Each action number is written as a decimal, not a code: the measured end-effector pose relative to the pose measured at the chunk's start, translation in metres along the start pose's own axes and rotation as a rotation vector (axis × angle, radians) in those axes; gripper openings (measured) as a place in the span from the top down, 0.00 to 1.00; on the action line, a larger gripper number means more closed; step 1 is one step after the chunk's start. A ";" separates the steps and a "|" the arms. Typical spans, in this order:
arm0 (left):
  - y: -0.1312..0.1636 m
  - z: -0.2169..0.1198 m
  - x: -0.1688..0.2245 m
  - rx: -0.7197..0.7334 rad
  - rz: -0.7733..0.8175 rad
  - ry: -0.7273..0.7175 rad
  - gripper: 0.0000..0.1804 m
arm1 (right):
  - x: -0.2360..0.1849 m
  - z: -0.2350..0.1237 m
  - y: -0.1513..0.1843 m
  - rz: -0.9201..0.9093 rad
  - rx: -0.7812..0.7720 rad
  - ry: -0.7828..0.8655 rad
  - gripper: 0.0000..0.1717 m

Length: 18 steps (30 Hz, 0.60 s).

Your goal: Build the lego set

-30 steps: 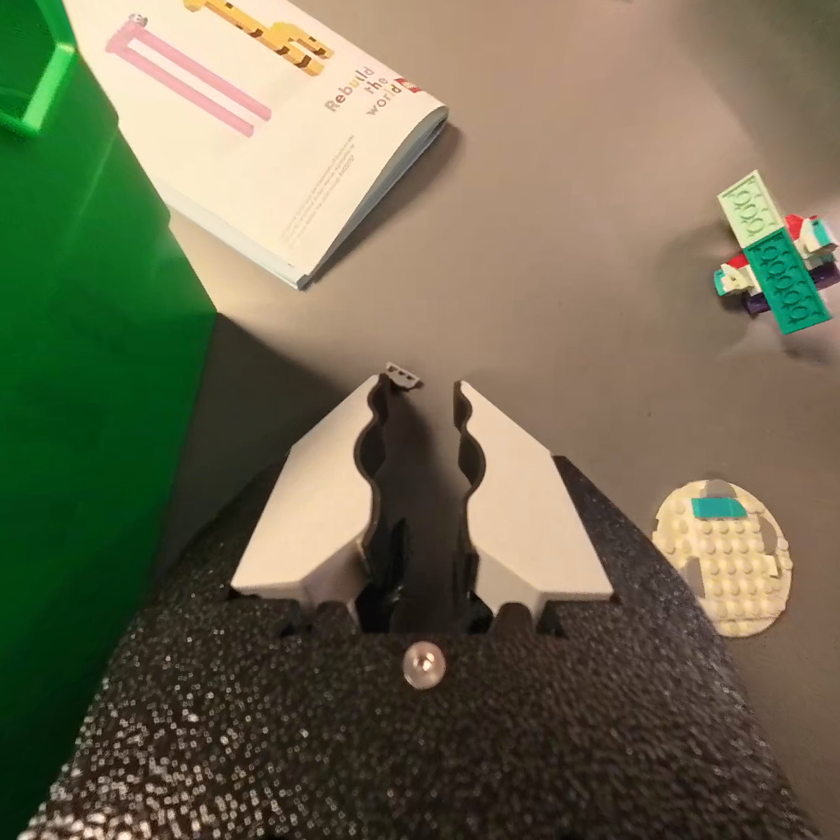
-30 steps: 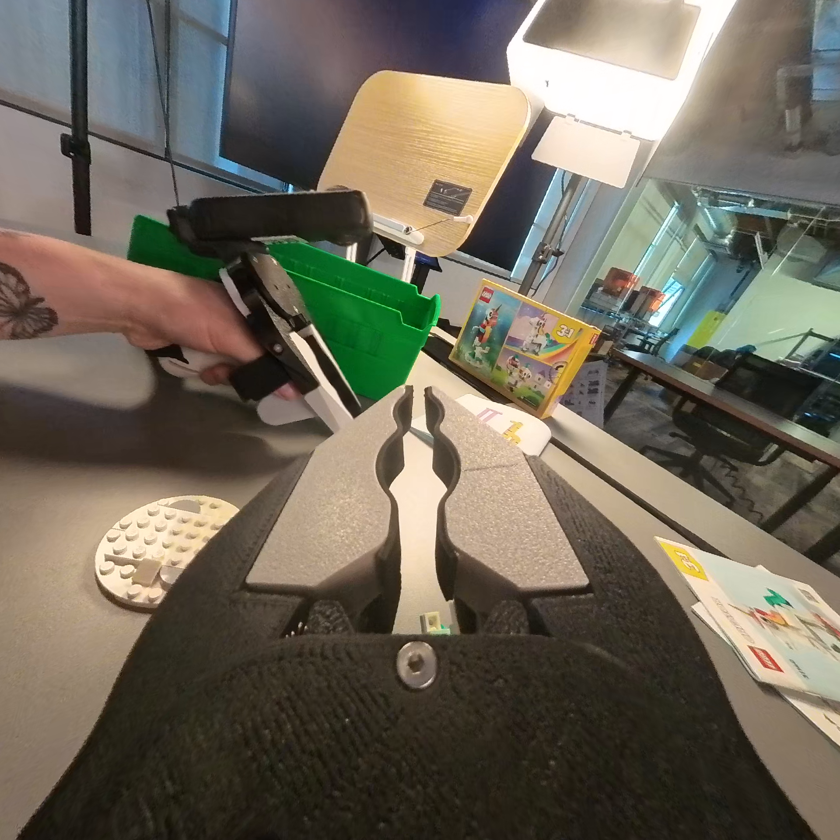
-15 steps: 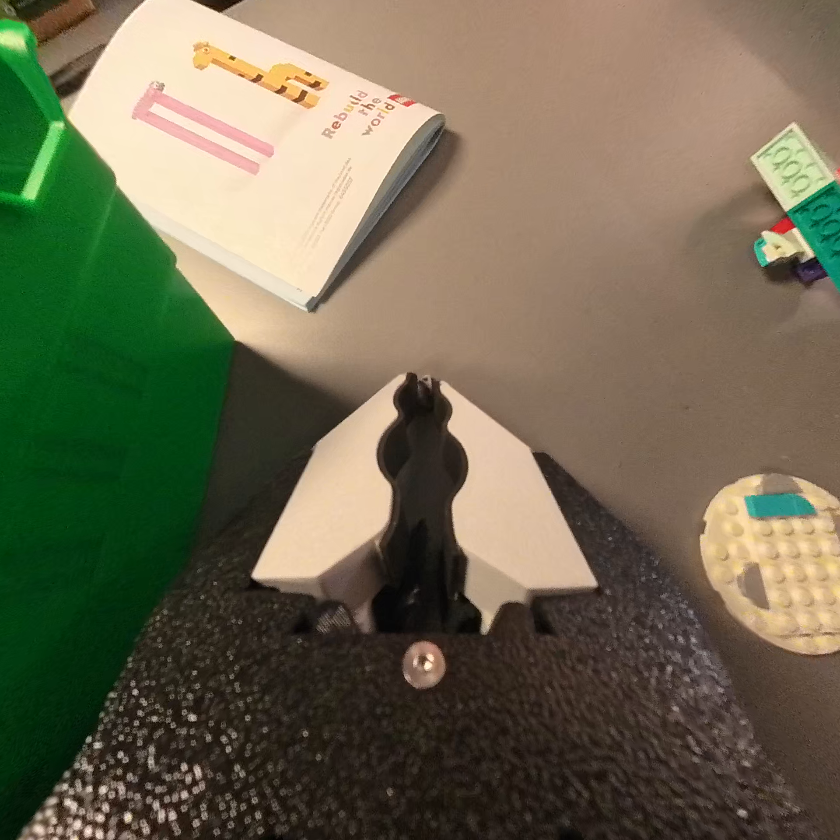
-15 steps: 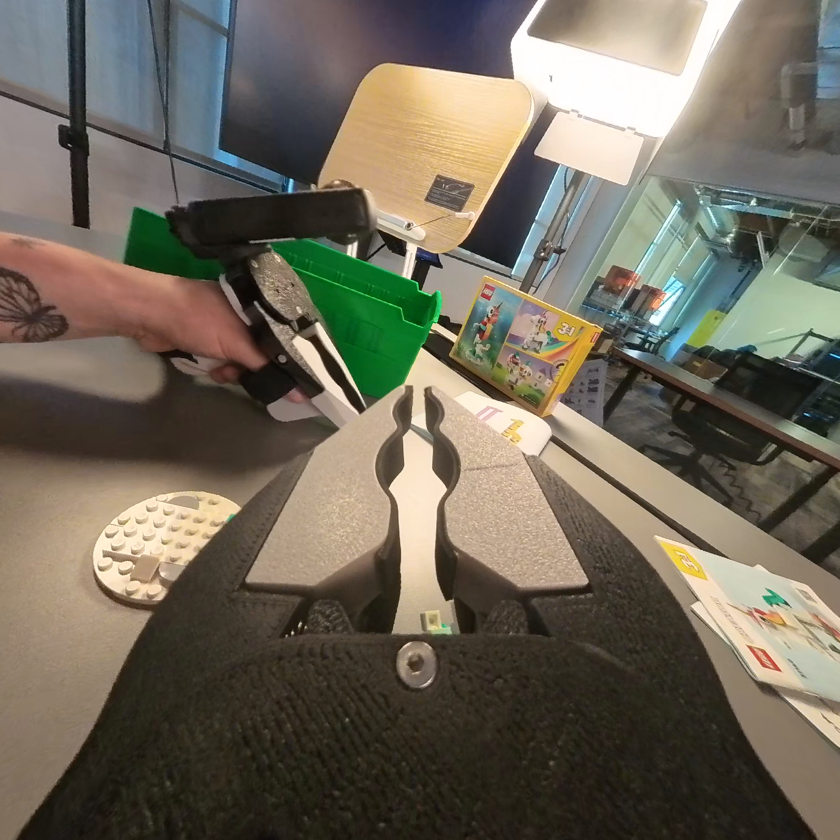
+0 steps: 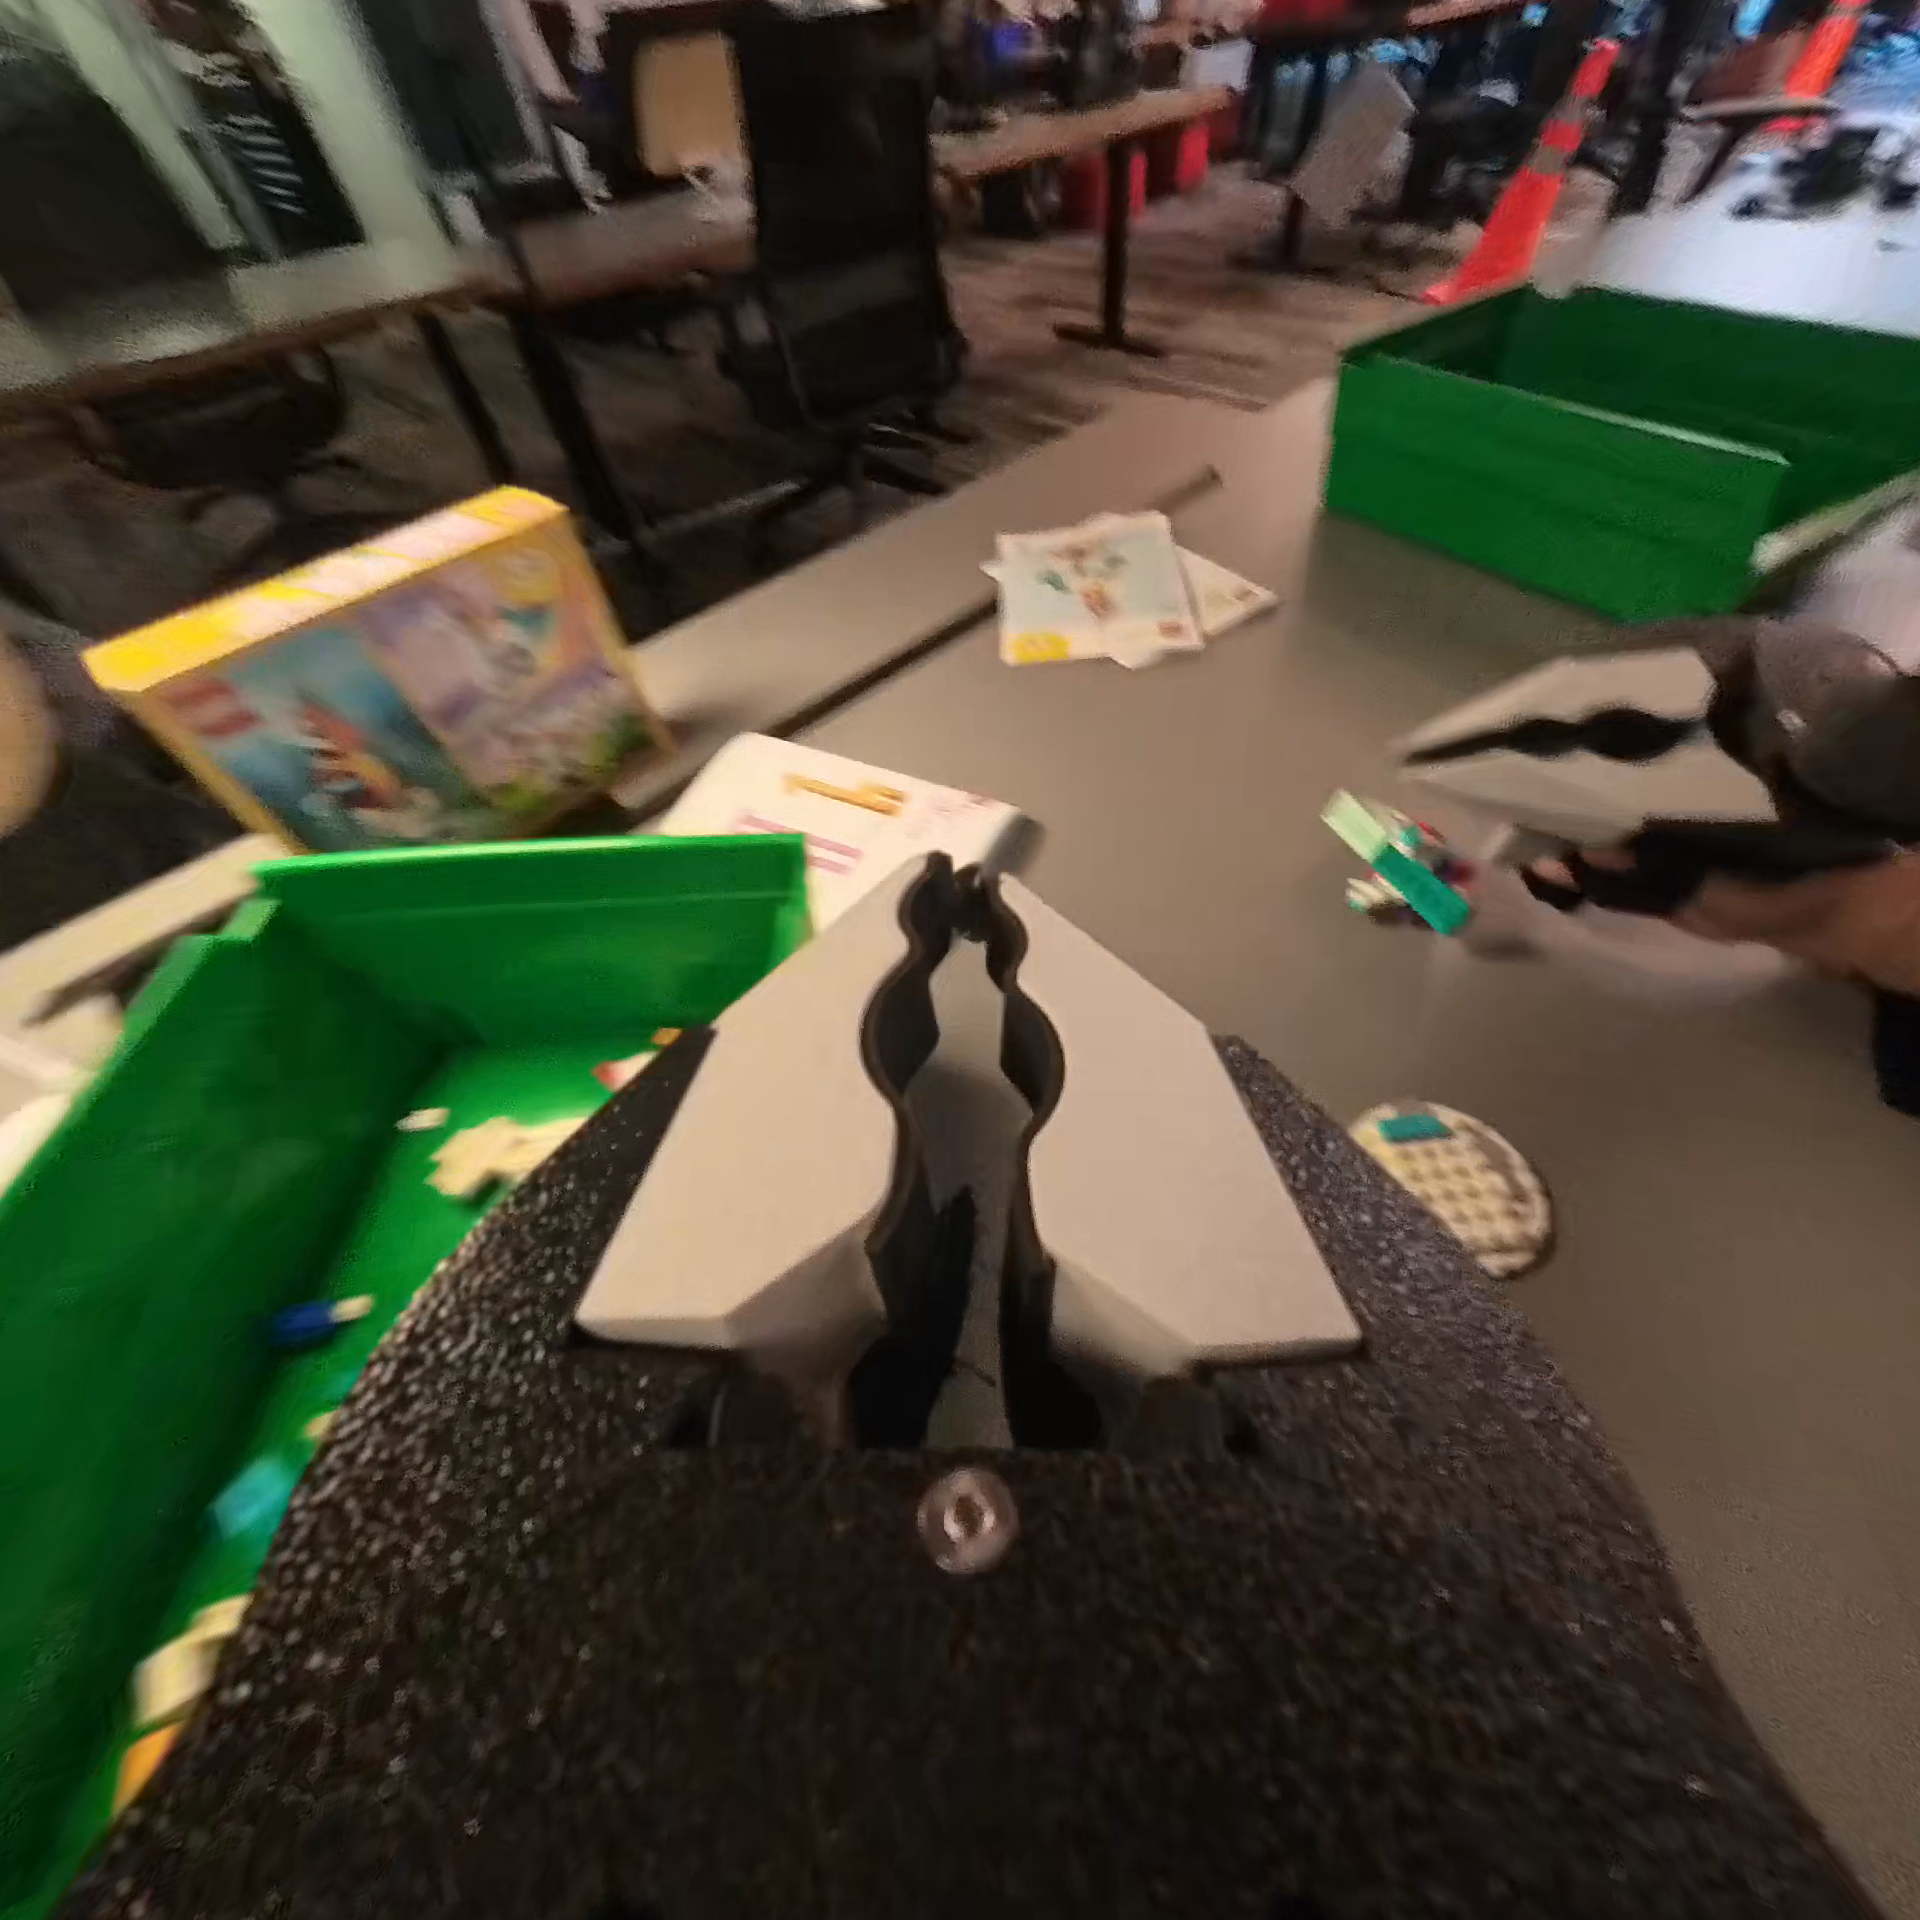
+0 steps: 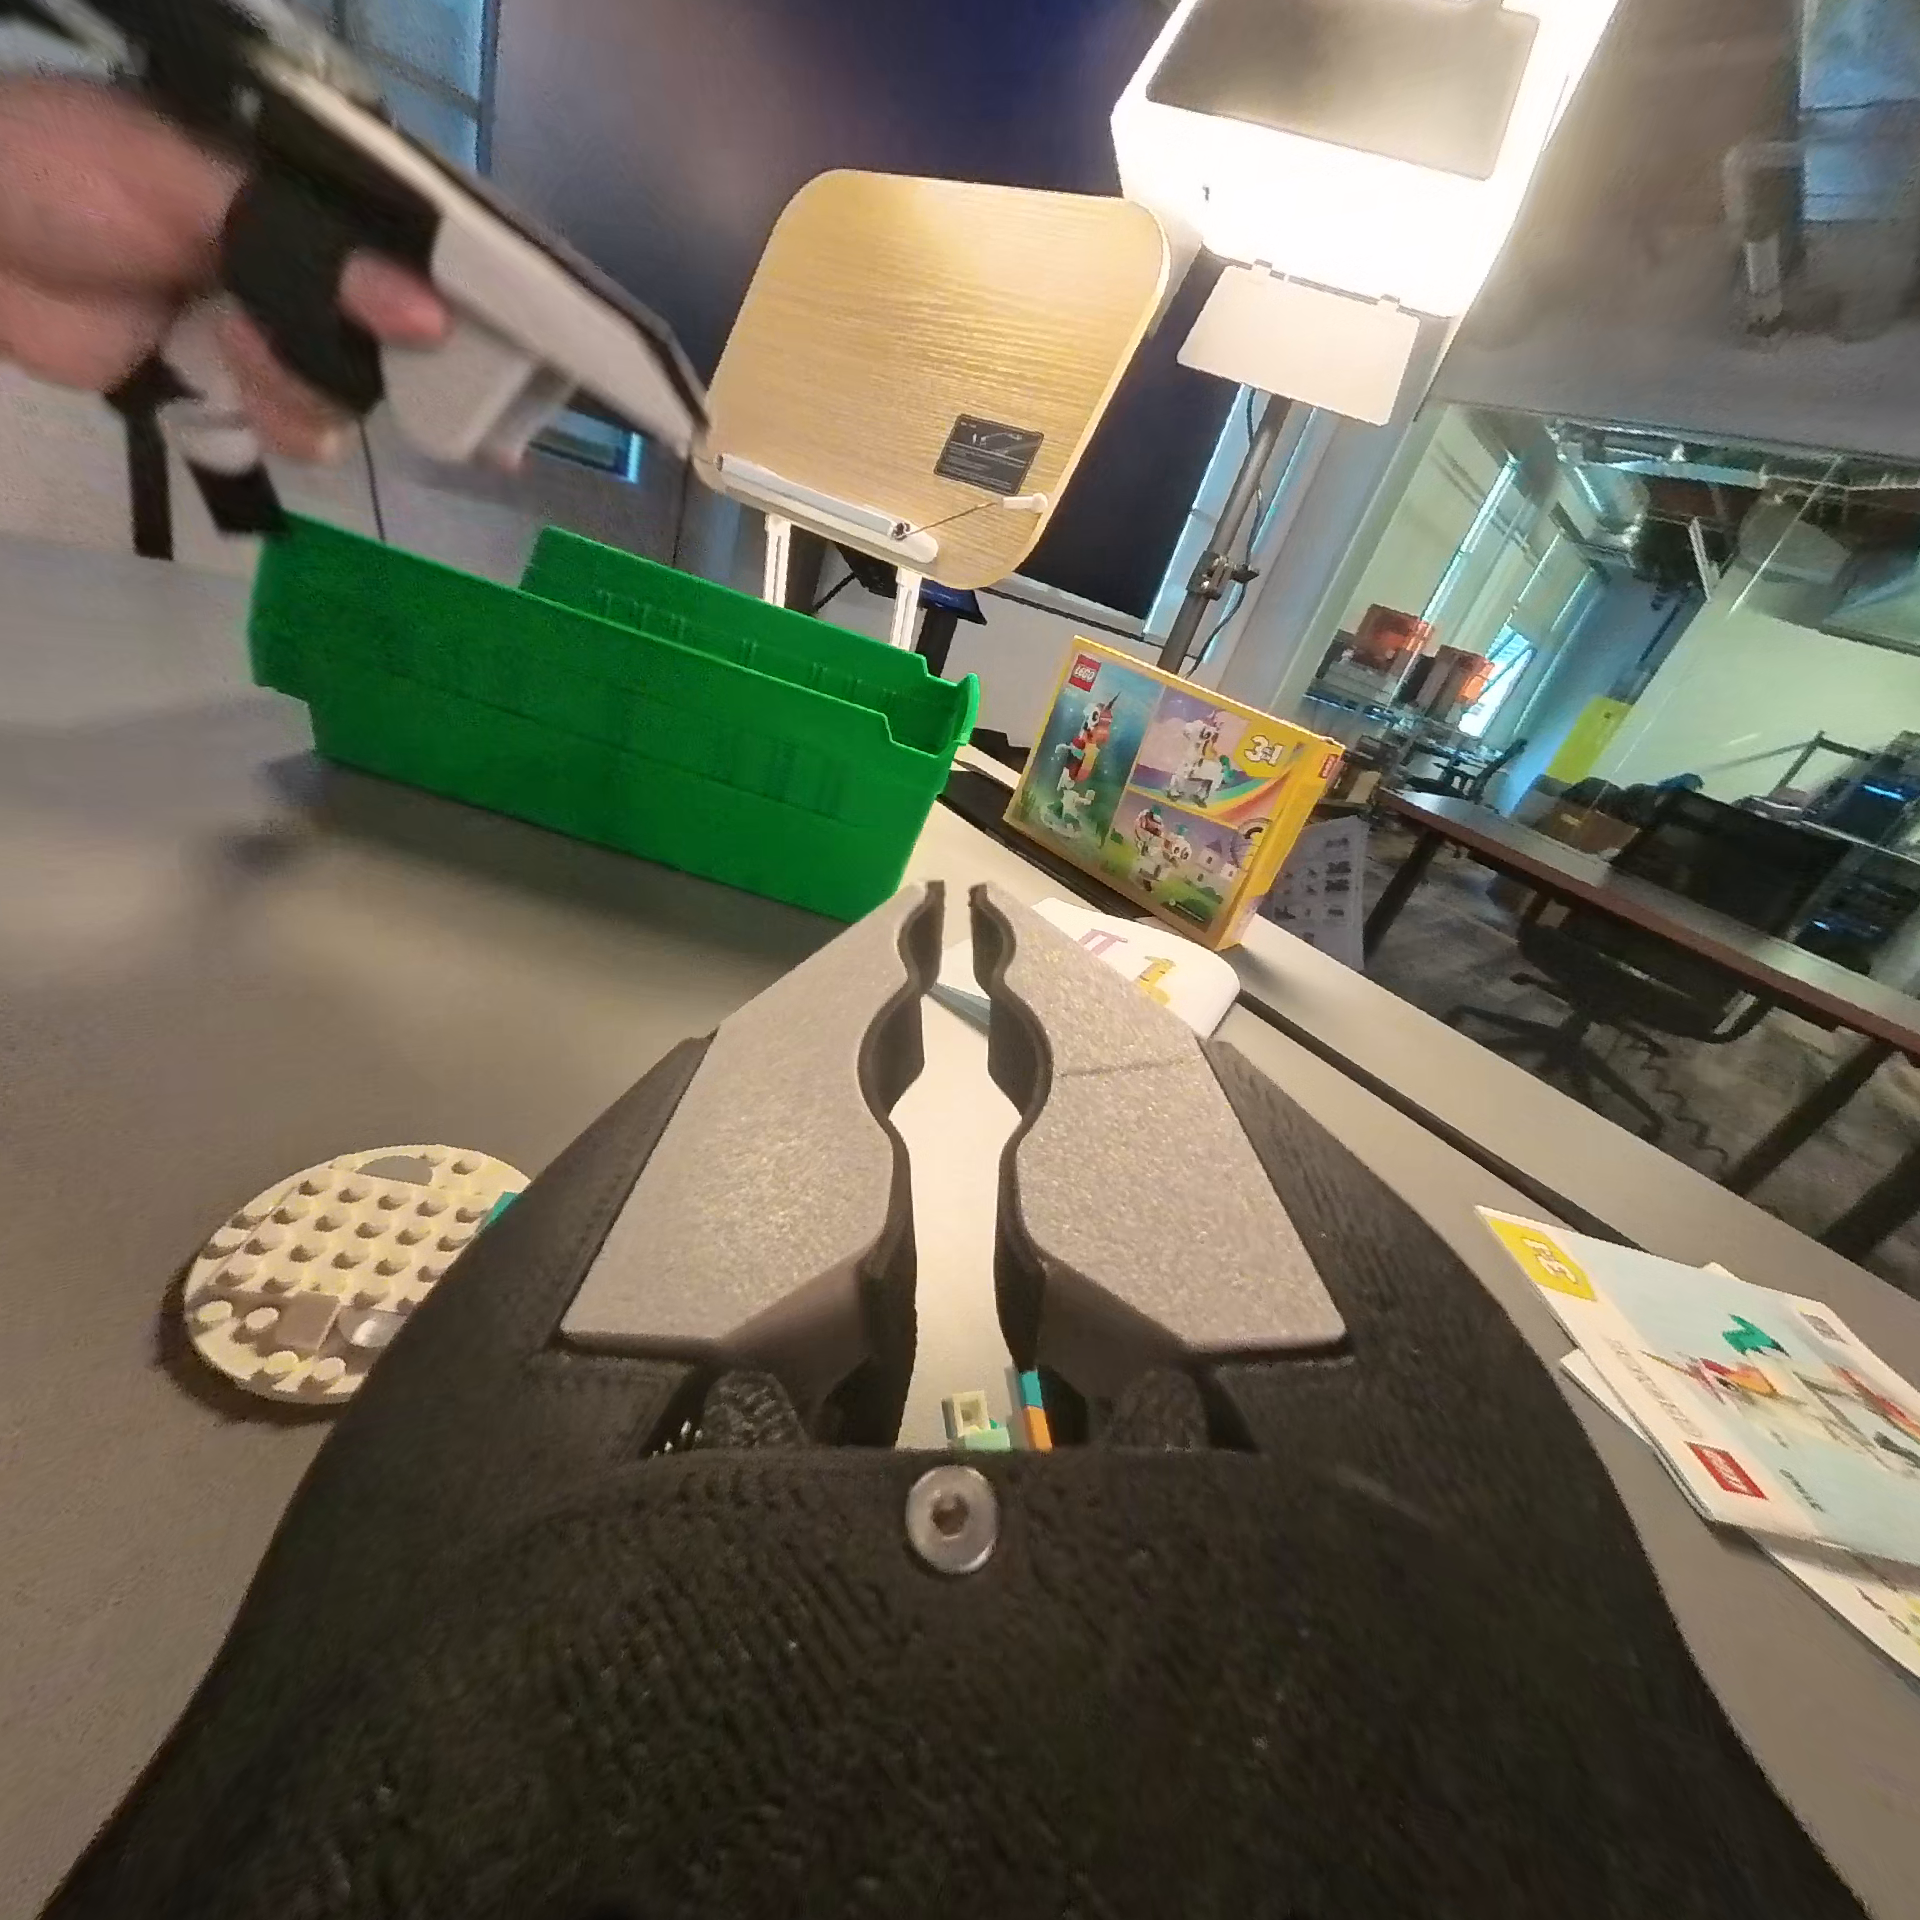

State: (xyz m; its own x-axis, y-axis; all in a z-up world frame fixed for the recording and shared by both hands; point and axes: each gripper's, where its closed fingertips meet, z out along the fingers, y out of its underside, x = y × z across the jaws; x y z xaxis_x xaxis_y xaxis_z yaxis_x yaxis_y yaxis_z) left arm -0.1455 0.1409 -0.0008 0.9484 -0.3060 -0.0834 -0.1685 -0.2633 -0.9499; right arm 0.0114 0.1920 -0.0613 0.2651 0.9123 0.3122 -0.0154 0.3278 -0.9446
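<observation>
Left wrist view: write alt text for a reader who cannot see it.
The left claw, tips together, hovers beside an open green bin holding loose bricks. On the table beyond: a white booklet, a small brick model near the right claw, a round studded plate.

A bright lamp panel (image 6: 1340, 135) glows above the wooden board (image 6: 935, 364); right of it, glass walls (image 6: 1662, 623), long desks (image 6: 1662, 914) and office chairs (image 6: 1590, 977)
</observation>
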 end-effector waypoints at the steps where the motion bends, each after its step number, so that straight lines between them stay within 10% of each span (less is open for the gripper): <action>1: -0.008 -0.006 -0.020 0.002 -0.009 -0.037 0.99 | 0.000 0.000 0.001 -0.001 -0.003 0.002 0.98; 10: 0.124 0.031 -0.196 -0.502 -0.232 -0.272 0.98 | -0.004 0.005 0.014 0.010 -0.043 -0.014 0.99; 18: 0.173 0.054 -0.212 -0.654 -0.359 -0.265 0.94 | -0.007 0.005 0.015 -0.018 -0.049 -0.023 0.99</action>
State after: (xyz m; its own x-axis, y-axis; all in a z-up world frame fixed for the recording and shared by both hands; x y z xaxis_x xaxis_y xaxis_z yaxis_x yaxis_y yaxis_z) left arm -0.3607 0.2097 -0.1633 0.9932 0.1059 0.0477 0.1142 -0.8142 -0.5692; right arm 0.0042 0.1921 -0.0772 0.2426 0.9120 0.3307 0.0369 0.3320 -0.9426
